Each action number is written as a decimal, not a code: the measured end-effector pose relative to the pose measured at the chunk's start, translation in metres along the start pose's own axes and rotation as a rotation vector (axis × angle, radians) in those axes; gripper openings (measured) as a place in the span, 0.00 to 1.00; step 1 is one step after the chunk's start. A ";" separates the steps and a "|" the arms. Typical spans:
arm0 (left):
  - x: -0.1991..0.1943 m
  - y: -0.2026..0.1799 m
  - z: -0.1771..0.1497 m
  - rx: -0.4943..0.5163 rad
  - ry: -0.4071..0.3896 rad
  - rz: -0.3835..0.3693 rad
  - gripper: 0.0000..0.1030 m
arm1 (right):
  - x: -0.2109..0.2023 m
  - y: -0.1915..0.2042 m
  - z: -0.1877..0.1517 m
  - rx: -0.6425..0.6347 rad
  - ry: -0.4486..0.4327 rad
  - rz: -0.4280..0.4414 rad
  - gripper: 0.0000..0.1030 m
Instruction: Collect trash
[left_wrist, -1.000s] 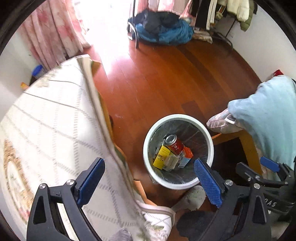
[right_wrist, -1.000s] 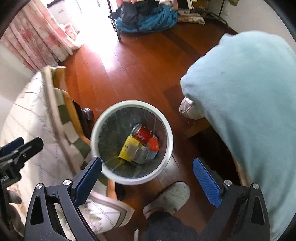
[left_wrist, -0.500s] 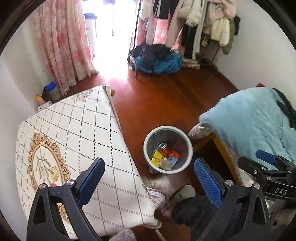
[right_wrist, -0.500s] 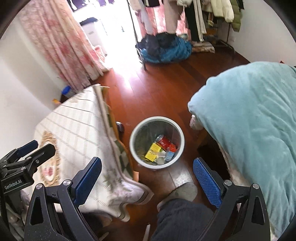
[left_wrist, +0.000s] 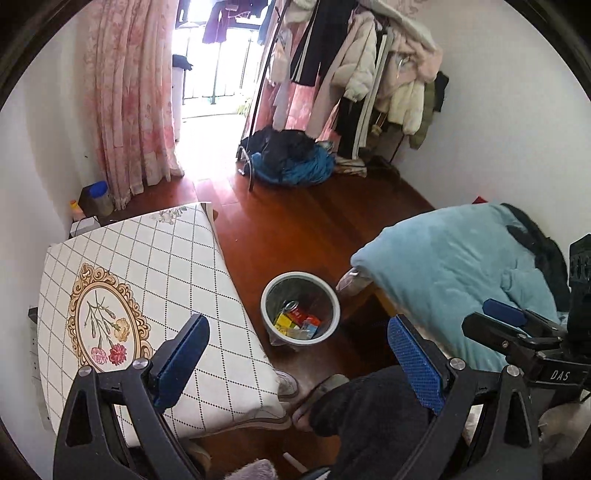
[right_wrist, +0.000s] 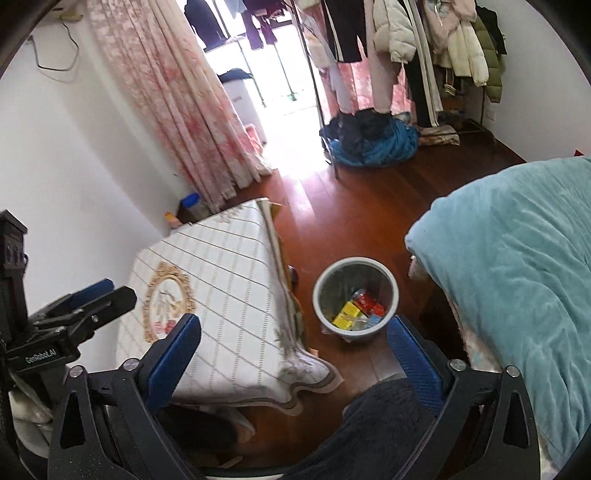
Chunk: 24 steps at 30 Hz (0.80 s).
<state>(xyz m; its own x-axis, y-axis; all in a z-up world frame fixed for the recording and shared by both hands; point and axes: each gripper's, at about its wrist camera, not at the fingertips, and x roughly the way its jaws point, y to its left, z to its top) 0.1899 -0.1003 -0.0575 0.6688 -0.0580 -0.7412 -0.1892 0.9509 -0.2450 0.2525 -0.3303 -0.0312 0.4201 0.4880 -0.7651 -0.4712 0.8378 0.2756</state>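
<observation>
A round grey-white trash bin stands on the wooden floor between the table and the bed; it also shows in the right wrist view. Inside lie a red can, a yellow carton and other packaging. My left gripper is open and empty, held high above the bin. My right gripper is open and empty, also high above the floor. The right gripper shows at the right edge of the left wrist view, and the left gripper at the left edge of the right wrist view.
A table with a white checked cloth stands left of the bin. A bed with a light blue blanket is on the right. A clothes rack, a pile of clothes and pink curtains stand at the back. My slippered feet are below.
Both grippers have risen far above the bin and tilted up, so the bin looks much smaller and the whole room has come into view. Both stayed open and empty.
</observation>
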 end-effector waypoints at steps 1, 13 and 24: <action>-0.005 -0.001 -0.002 0.001 -0.006 -0.006 0.96 | -0.006 0.003 -0.001 -0.003 -0.007 0.005 1.00; -0.048 -0.008 -0.001 0.025 -0.079 -0.059 0.96 | -0.064 0.026 0.003 -0.046 -0.088 0.031 1.00; -0.056 -0.008 -0.002 0.027 -0.081 -0.067 0.96 | -0.066 0.030 0.002 -0.056 -0.061 0.041 1.00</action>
<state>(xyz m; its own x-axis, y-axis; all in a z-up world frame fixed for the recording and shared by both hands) 0.1522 -0.1057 -0.0156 0.7353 -0.0985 -0.6705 -0.1229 0.9536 -0.2748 0.2121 -0.3372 0.0284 0.4452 0.5371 -0.7165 -0.5308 0.8027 0.2719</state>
